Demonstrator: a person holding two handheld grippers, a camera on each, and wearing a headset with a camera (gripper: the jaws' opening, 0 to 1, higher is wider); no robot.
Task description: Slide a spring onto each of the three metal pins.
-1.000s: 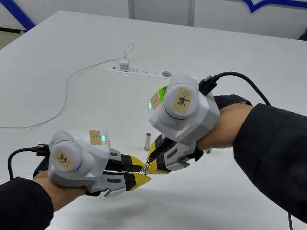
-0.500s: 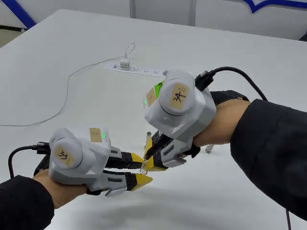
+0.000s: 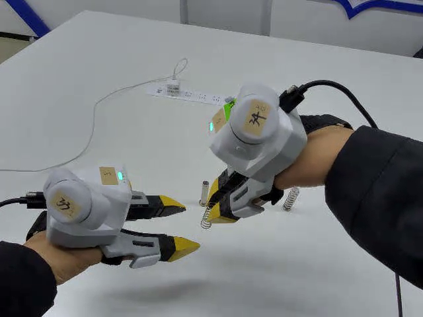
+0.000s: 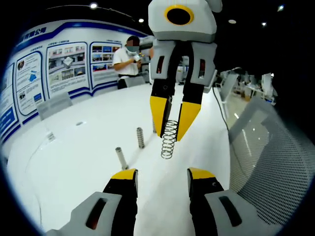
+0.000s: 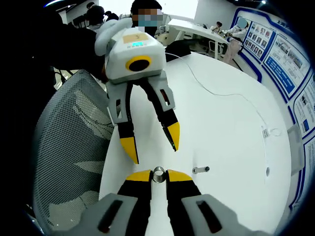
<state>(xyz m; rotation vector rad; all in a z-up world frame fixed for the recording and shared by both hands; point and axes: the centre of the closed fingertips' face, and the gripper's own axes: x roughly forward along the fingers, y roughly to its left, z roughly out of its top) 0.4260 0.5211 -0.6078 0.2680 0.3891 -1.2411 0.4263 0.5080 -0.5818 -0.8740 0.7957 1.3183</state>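
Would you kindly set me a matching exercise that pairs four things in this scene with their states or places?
Things:
1. left gripper
2. right gripper
3. metal pin
4. power strip

States or places:
A. standing upright on the table
B. open, holding nothing
C. shut on a spring
D. lying at the table's far side

Pairs: 1-B, 2-C, 3-A, 4-D.

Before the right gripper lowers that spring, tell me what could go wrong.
1. The right gripper pinches the spring by its upper end alone. The rest hangs free and tilted, so it may miss the top of the pin or slip out.
2. The pin is thin and stands alone close beside those jaws, so a nudge could tip it.
3. The left gripper is open and holds nothing, so nothing steadies the pin.
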